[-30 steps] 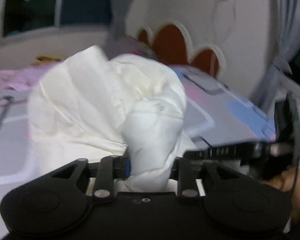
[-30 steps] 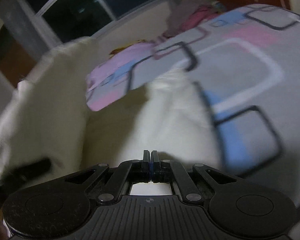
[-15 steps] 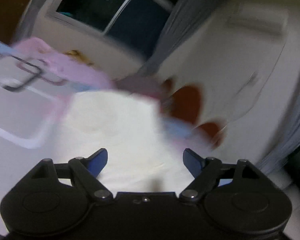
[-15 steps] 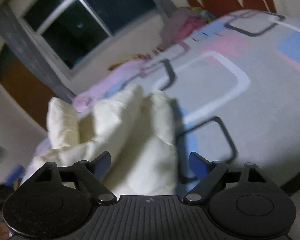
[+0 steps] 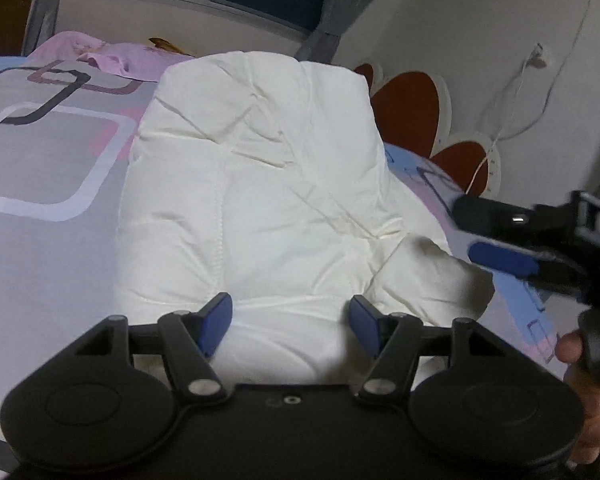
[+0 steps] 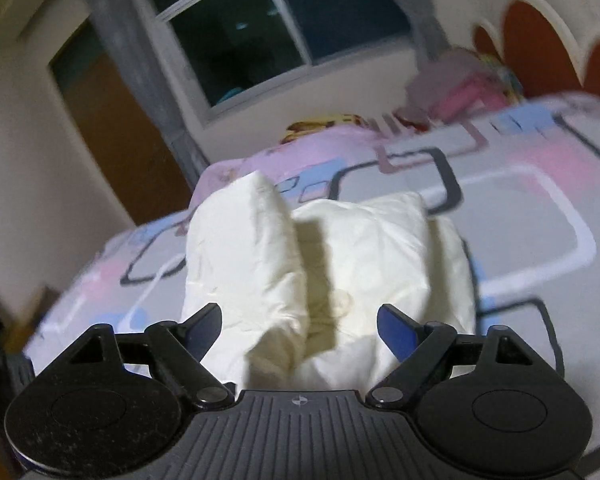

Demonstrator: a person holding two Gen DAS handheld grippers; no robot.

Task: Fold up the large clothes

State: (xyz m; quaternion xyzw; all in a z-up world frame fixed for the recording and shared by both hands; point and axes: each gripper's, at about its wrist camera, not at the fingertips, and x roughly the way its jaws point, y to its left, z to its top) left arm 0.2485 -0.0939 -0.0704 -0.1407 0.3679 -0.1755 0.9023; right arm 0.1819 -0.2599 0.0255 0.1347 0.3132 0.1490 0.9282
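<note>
A white puffy quilted garment [image 5: 260,200] lies folded in a bundle on the bed; it also shows in the right wrist view [image 6: 340,272]. My left gripper [image 5: 291,322] is open, its blue pads on either side of the bundle's near edge, holding nothing. My right gripper [image 6: 300,326] is open just above the garment's near end, empty. The right gripper also shows in the left wrist view [image 5: 512,240] at the right, open beside the bundle, with the hand holding it.
The bed sheet [image 5: 40,160] is grey with pink, blue and white squares. Pink bedding [image 5: 112,56] lies at the far edge. A red and white headboard [image 5: 412,108] stands on the right. Window [image 6: 260,32] and wall behind.
Both grippers opened and let go of the garment, then drew back. The garment dropped from a bunched, lifted state to a folded bundle resting on the bed.
</note>
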